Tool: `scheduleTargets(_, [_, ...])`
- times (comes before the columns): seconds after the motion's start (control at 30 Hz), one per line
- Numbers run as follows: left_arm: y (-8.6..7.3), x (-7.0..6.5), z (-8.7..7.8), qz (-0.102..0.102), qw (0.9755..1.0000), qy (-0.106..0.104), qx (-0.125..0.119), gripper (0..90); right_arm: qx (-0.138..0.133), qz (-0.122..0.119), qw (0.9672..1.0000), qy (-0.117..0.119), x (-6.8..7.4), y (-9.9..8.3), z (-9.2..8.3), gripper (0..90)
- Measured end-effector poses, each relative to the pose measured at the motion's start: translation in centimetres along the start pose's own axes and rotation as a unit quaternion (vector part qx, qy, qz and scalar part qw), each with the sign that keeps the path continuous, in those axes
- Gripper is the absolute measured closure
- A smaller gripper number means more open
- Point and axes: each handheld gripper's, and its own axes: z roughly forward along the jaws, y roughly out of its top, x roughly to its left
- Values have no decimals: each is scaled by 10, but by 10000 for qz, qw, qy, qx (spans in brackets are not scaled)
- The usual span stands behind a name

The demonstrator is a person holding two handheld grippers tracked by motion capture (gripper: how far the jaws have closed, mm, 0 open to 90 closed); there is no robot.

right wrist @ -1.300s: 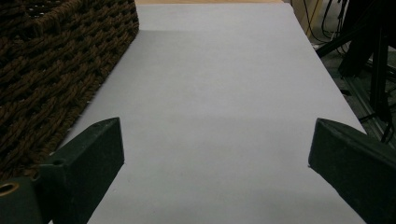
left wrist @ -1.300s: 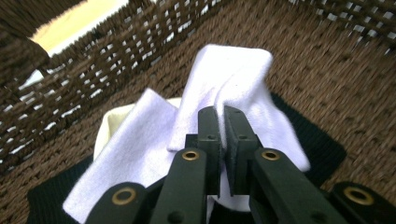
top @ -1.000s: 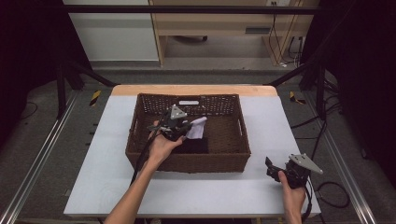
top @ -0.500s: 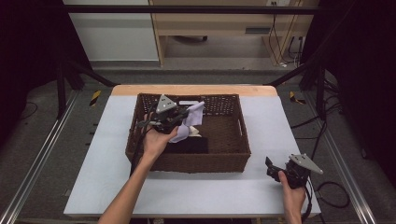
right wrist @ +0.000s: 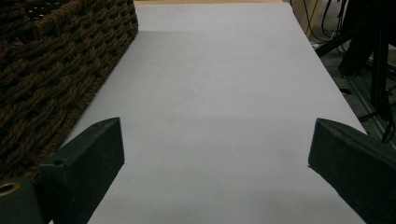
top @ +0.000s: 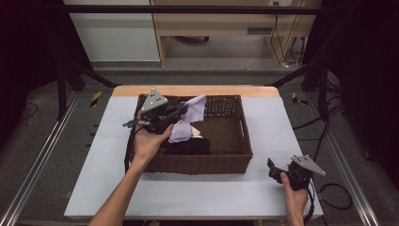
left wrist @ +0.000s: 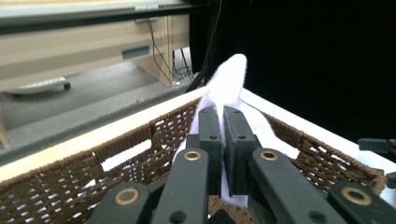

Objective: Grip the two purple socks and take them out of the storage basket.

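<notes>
— Where do we have the cloth?

— Our left tongs (top: 181, 109) are clamped on the pale lilac cloth (top: 194, 108), lifted above the far left part of the woven basket (top: 244, 141). In the left gripper view the jaws sit pressed together with the cloth (left wrist: 227, 84) standing up out of them, its tip higher than the basket's far rim (left wrist: 116, 135). Part of the cloth hangs down below the tongs toward the basket floor.

— What lies under it?

— A dark folded item (top: 188, 146) on the basket floor, with a bit of cream fabric (top: 196, 133) just beside the hanging cloth.

— And our right side?

— Our right tongs (top: 272, 167) rest low at the near right corner of the counter (top: 263, 197), apart from the basket's near right corner. Their jaws stand wide apart with nothing between them; in the right gripper view we look along bare counter (right wrist: 224, 107), with the basket wall (right wrist: 51, 79) running along the left.

— Room to move?

— The counter strips left and right of the basket are bare, and so is the near strip in front of it. The basket's right half is open floor.
</notes>
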Motion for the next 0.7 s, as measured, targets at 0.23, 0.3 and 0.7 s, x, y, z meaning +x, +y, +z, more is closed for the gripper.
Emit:
scheduleTargets(0.23, [5, -5, -24, 51, 9999, -33, -157, 865, -8, -6, 10000, 0, 0, 0, 0, 40])
scheduleTargets(0.3, [6, -7, -32, 116, 9997, -71, -217, 865, -2, -12, 10000, -7, 0, 0, 0, 40])
scheduleTargets(0.7, [3, -19, -81, 288, 9988, -156, -368, 865, 11, 8, 10000, -21, 0, 0, 0, 41])
